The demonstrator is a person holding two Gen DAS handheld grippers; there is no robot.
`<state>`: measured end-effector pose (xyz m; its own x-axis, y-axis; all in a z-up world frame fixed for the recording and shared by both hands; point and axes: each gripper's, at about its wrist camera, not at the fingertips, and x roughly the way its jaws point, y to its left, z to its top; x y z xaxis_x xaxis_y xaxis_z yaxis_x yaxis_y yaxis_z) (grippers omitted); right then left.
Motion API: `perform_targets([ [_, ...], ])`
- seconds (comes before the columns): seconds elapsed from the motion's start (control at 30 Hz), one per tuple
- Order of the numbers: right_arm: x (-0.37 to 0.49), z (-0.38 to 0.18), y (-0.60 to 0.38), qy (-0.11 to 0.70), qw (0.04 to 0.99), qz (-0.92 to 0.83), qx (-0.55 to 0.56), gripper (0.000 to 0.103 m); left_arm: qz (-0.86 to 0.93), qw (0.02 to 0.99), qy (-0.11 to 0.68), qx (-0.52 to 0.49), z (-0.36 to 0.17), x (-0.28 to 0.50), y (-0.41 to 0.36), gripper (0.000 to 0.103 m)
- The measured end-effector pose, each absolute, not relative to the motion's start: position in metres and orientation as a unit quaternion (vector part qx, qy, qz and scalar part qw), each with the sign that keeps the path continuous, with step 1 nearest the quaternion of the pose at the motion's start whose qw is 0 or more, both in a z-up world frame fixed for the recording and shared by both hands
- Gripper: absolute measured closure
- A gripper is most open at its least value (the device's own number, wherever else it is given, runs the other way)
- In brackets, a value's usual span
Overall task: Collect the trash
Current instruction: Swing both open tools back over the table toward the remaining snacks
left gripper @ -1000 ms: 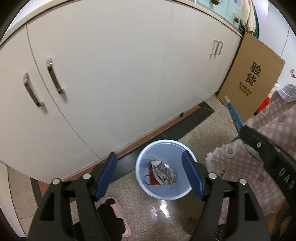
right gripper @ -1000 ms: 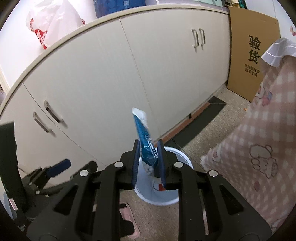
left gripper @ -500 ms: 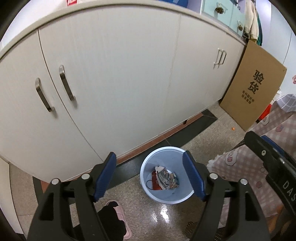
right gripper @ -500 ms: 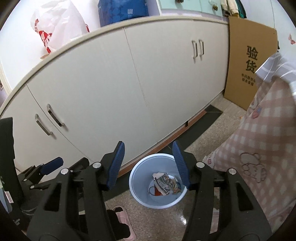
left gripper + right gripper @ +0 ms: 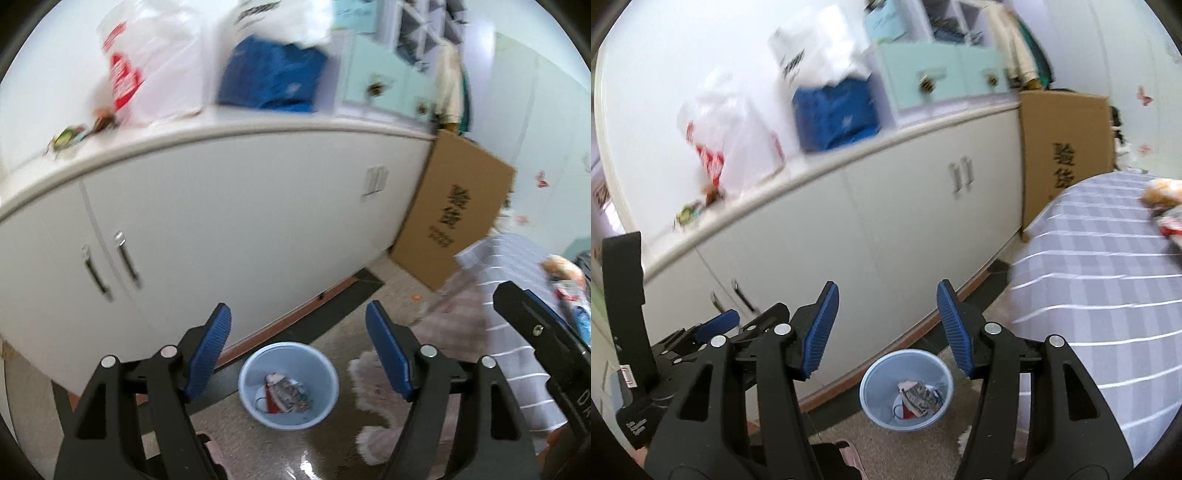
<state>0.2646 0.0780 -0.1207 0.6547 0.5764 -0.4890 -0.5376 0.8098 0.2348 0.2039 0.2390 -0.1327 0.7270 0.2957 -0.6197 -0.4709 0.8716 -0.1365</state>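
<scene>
Bin (image 5: 330, 373), pale blue, round, upright on the speckled floor (image 5: 258, 439) just before the kick-strip of the white cabinet (image 5: 229, 229); mouth open to me. Contents: a small heap of trash (image 5: 286, 397) low on the bin's floor, namely crumpled printed wrappers, grey and white, with a red piece under them and a thin loop at the left side. The heap is bunched, so it shows no clear long axis or heading; the separate pieces are too small to sort. My left gripper (image 5: 299, 354): blue pads wide apart, nothing between them, bin framed below the gap. My right gripper (image 5: 886, 328): jaws have just been opening, now well apart, pads bare, nothing between them; the same bin (image 5: 871, 384) and heap (image 5: 918, 400) sit below and between the tips. Cabinet top, blurred: a white bag with red print (image 5: 147, 70), a blue pack (image 5: 273, 77), small bits of litter (image 5: 66, 136) at the left end. Cardboard sheet (image 5: 454, 214) leans upright at the cabinet's right end. Striped cloth (image 5: 1108, 280) to the right, with packets (image 5: 1167, 206) on it, too blurred to name.
</scene>
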Motion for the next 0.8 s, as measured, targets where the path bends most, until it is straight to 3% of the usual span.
perform_targets([
  [0.2,0.265,-0.090,-0.026,0.261,0.934,0.235,0.067,0.044,0.107,0.939,0.303,-0.121,-0.099,0.230,0.150,0.029],
  [0.4,0.280,-0.084,-0.147,0.261,0.952,0.124,0.104,0.035,0.029,0.941,0.330,-0.072,-0.092,0.266,0.059,0.029],
  [0.63,0.333,-0.127,-0.236,0.364,0.906,0.097,0.194,0.033,-0.021,0.932,0.358,-0.041,-0.098,0.307,-0.009,0.029],
  [0.8,0.367,-0.140,-0.249,0.385,0.885,0.122,0.231,0.033,-0.028,0.928,0.370,-0.033,-0.105,0.322,-0.027,0.029],
])
